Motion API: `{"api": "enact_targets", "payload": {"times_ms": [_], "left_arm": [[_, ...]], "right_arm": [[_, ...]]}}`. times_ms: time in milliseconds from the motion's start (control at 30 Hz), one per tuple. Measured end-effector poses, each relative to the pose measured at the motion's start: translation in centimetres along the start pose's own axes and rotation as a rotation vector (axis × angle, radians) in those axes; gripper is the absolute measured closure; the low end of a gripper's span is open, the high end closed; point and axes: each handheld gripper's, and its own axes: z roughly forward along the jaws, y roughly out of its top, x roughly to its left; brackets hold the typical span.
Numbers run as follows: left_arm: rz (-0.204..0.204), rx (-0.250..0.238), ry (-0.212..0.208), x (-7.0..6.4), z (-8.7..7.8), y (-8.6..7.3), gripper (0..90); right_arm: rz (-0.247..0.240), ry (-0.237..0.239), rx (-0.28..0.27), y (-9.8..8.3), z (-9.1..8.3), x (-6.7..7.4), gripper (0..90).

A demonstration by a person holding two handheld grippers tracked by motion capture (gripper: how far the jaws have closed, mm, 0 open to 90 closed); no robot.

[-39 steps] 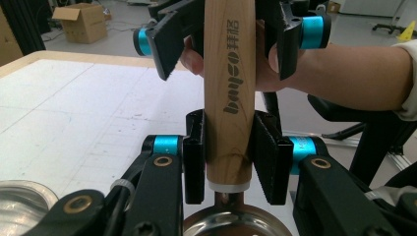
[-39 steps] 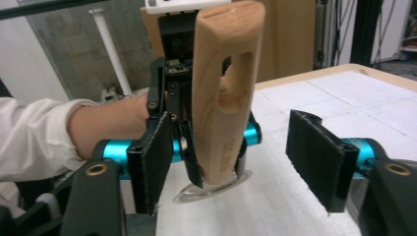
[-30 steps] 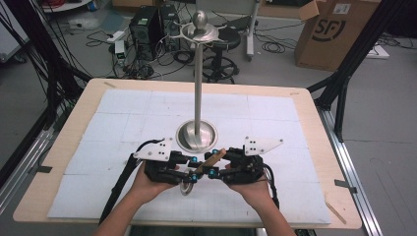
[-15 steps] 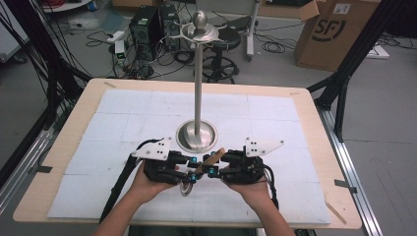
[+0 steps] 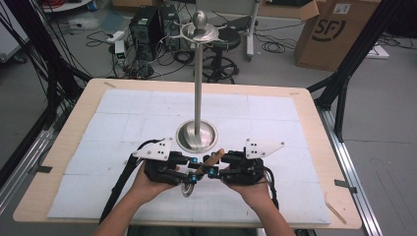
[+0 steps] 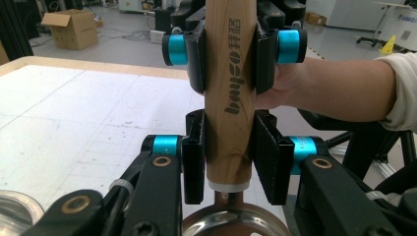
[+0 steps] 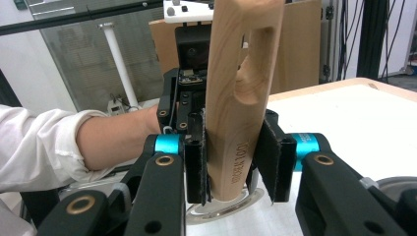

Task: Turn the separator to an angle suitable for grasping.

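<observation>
A wooden handle (image 5: 213,158) with a metal ring-shaped head (image 5: 187,189) is held just above the mat, close to the table's front edge. My left gripper (image 6: 228,142) is shut on the handle (image 6: 229,98) near its metal end (image 6: 231,223); its jaws have just eased open a trifle with the handle still pressed between them. My right gripper (image 7: 236,152) is shut on the same handle (image 7: 243,64) and has just closed a little tighter on it. In the high view the left gripper (image 5: 193,170) and right gripper (image 5: 210,166) face each other tip to tip.
A tall metal stand (image 5: 197,88) with a round base (image 5: 196,136) and a ball-topped dish rises just behind the grippers. A white mat (image 5: 123,123) covers the wooden table (image 5: 314,113). A cardboard box (image 5: 334,29), a computer tower and cables lie on the floor beyond.
</observation>
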Motion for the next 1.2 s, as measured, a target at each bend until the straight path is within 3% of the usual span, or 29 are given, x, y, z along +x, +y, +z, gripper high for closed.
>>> {"api": "enact_targets", "payload": {"times_ms": [67,167,367,467,500,567,600,633,667,700,967,1100,1200], "left_arm": [[-0.002,0.001,0.006,0.0,0.0,0.0,57.4],[-0.016,0.008,-0.004,0.1,-0.1,0.0,55.5],[-0.042,0.006,0.054,0.6,-1.7,0.1,46.4],[-0.046,-0.004,0.105,1.0,-3.3,0.1,43.8],[-0.039,0.015,0.131,1.1,-3.9,0.1,43.8],[-0.032,0.079,0.241,1.3,-5.5,0.0,39.8],[-0.032,0.079,0.241,1.3,-5.5,0.0,38.4],[-0.040,0.106,0.282,1.5,-6.4,-0.1,37.3],[-0.040,0.106,0.282,1.5,-6.4,-0.1,36.3],[-0.050,0.120,0.313,1.7,-7.2,-0.3,34.8],[-0.087,0.110,0.380,2.5,-9.0,-1.0,24.5],[-0.083,0.130,0.409,2.6,-9.7,-1.3,17.2],[-0.081,0.113,0.440,2.6,-10.7,-1.3,15.1]], "right_arm": [[0.002,0.001,-0.004,0.0,0.0,0.0,68.0],[-0.003,0.001,-0.012,0.2,-0.2,0.1,68.0],[-0.003,-0.046,-0.020,0.3,-1.3,-0.3,68.0],[-0.001,-0.072,-0.018,0.4,-1.9,-0.5,68.0],[-0.001,-0.072,-0.018,0.4,-1.9,-0.5,68.0],[0.004,-0.094,-0.012,0.7,-2.4,-0.7,68.0],[0.002,-0.101,-0.007,0.8,-2.6,-0.7,68.0],[-0.003,-0.109,0.001,1.0,-2.7,-0.8,68.0],[-0.003,-0.109,0.001,1.0,-2.7,-0.8,68.0],[-0.010,-0.130,0.018,1.2,-3.1,-0.9,68.0],[-0.006,-0.175,0.059,2.1,-4.7,-1.5,68.0],[-0.012,-0.205,0.101,3.7,-4.9,-2.2,67.9],[-0.021,-0.216,0.120,4.6,-4.7,-2.6,67.9]]}}
